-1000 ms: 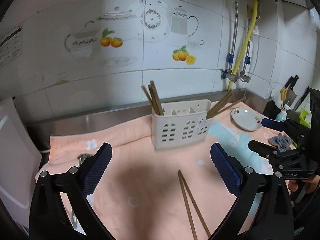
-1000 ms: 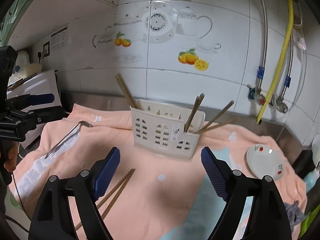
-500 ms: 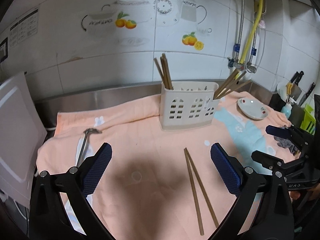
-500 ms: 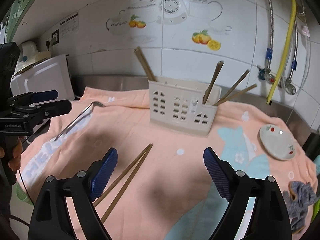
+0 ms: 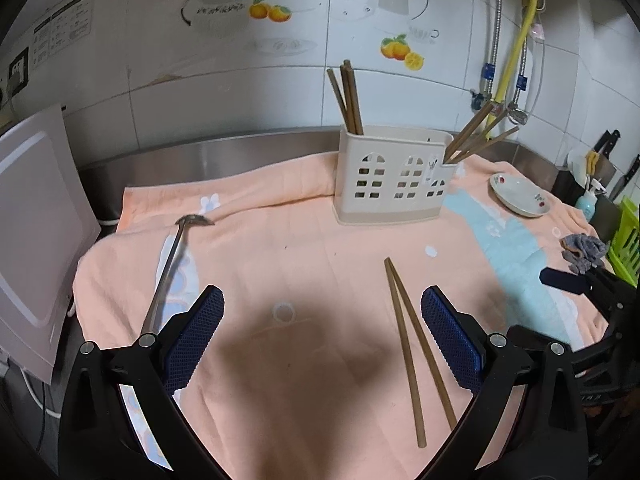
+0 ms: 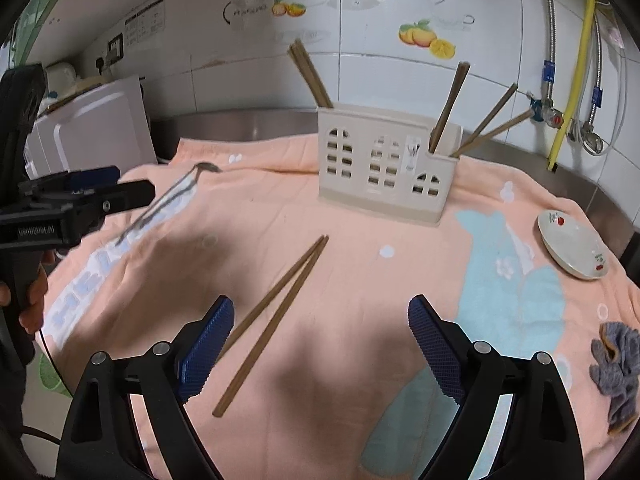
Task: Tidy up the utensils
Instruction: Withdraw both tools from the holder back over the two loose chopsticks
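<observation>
A cream utensil holder [image 5: 394, 178] [image 6: 384, 174] stands at the back of a peach towel [image 5: 320, 264], with several brown chopsticks in its left and right compartments. A loose pair of chopsticks [image 5: 414, 344] [image 6: 274, 320] lies on the towel in front of it. A metal ladle [image 5: 170, 268] [image 6: 168, 200] lies on the left. My left gripper [image 5: 322, 336] is open and empty above the towel, between ladle and chopsticks. My right gripper [image 6: 320, 344] is open and empty, its left finger just beside the loose pair.
A small white dish [image 5: 518, 200] [image 6: 572, 246] and a grey rag [image 5: 582, 250] [image 6: 616, 364] lie on the towel's right side. A white appliance [image 5: 36, 232] stands at the left. Tiled wall and pipes [image 5: 516, 40] are behind; knives [image 5: 604, 152] and a green rack at far right.
Both grippers have pulled back and risen from the holder, so the holder looks farther and more of the towel, ladle and loose chopsticks shows. Both stay open.
</observation>
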Demonstrator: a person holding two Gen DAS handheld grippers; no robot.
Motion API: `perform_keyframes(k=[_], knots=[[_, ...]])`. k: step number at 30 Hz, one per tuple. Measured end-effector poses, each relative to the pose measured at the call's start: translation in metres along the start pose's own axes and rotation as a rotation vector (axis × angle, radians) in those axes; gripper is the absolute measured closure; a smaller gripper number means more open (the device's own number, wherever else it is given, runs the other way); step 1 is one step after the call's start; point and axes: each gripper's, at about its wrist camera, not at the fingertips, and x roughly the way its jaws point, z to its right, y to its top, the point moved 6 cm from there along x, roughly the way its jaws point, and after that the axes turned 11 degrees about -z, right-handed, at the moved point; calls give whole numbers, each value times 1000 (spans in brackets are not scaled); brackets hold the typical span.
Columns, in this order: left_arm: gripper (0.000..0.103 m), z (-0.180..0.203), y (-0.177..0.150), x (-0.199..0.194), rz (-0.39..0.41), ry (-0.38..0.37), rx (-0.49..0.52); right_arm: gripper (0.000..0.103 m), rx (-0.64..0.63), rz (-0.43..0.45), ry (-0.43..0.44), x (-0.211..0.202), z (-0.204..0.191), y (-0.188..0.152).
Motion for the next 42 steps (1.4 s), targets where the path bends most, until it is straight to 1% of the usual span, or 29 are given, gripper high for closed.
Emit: perform_keyframes(k=[4, 8, 13, 14, 16, 20, 22, 23, 25, 27, 30, 34, 38, 40, 42], knots=[[5, -5, -8, 5, -16, 1, -14, 18, 14, -30, 12, 9, -7, -13], [5, -8, -12, 6, -20, 5, -25, 24, 15, -60, 36, 18, -18, -23], [5, -14, -15, 7, -20, 12, -33, 38, 14, -98, 60, 30, -35, -34], [5, -15, -16, 7, -21, 11, -36, 39, 15, -104, 64, 31, -37, -36], [5, -17, -18, 7, -23, 7, -41, 47, 21, -119, 76, 36, -42, -39], [5, -19, -20, 9, -26, 1, -43, 59, 38, -146, 109, 43, -49, -43], [5, -20, -21, 9, -27, -1, -46, 66, 42, -156, 122, 45, -53, -45], [5, -20, -22, 10, -28, -2, -48, 68, 45, -165, 131, 48, -55, -46], [5, -21, -24, 11, -30, -7, -51, 75, 49, -177, 126, 51, -57, -48], [5, -21, -25, 12, -31, -12, -51, 80, 61, -198, 147, 55, -59, -50], [5, -22, -26, 14, -36, -15, -52, 83, 79, -216, 156, 60, -60, -52], [5, -23, -29, 16, -43, -24, -55, 83, 100, -231, 147, 64, -59, -52], [5, -22, -32, 19, -52, -32, -53, 86, 105, -233, 125, 67, -58, -51], [5, -21, -33, 20, -55, -38, -52, 90, 96, -230, 108, 68, -59, -51], [5, -20, -32, 20, -56, -43, -51, 90, 96, -228, 101, 67, -58, -51]])
